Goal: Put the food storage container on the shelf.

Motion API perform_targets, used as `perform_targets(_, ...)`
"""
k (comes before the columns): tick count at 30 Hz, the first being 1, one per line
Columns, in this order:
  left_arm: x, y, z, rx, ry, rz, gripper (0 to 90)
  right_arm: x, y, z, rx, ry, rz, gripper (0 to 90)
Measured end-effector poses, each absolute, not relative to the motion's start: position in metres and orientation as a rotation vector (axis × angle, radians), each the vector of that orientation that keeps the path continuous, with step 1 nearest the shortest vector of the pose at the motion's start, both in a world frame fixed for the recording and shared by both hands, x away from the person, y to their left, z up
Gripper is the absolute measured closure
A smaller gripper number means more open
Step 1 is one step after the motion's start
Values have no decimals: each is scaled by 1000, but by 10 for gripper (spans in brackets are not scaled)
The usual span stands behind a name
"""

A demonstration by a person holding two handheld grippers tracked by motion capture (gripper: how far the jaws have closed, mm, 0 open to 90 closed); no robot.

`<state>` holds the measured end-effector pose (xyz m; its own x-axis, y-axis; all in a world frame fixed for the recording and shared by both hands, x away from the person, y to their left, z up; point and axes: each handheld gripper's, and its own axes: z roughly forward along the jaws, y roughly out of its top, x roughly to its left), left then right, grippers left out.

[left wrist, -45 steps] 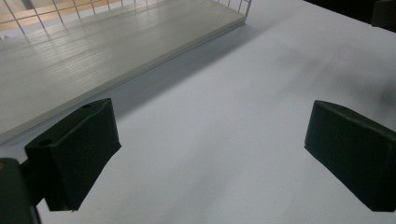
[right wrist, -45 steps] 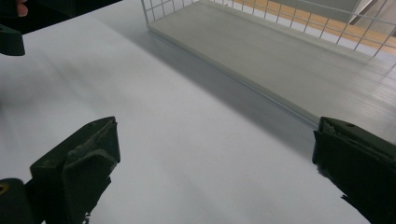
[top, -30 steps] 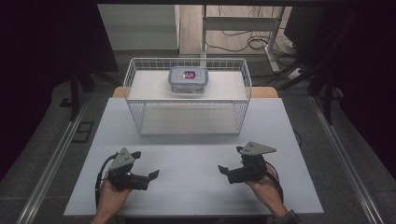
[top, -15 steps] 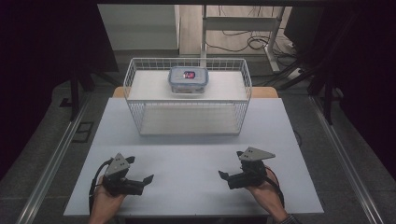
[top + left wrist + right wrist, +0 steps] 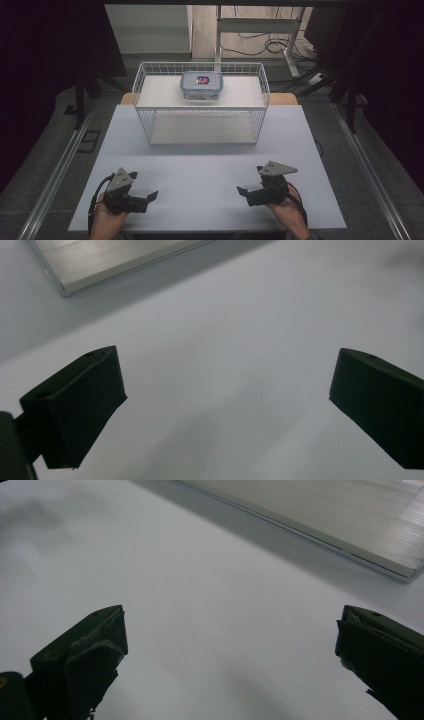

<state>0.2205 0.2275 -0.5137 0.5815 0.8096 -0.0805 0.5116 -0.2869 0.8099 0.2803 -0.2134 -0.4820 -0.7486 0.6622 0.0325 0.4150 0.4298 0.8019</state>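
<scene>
Nothing done yet: my left claw (image 5: pixel 150 195) & right claw (image 5: pixel 242 191), both jaws apart, sit well short of the white wire basket (image 5: pixel 200 127) w/ clear lidded plastic box (image 5: pixel 201 85) inside.

Two grippers rest low at the near edge of one white table (image 5: pixel 210 170): the left gripper (image 5: pixel 150 196) at near left, the right gripper (image 5: pixel 242 192) at near right (each with two black jaws set wide apart, four jaws in all). One wire basket (image 5: pixel 200 127) stands at the far middle. One lidded container (image 5: pixel 201 85) sits on it, toward the far side.
</scene>
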Motion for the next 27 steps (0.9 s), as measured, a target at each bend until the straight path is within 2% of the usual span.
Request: perform_targets(27, 196, 270, -523, 1956, 1179, 506, 0, 267, -257, -485, 1021, 2317, 1144, 0)
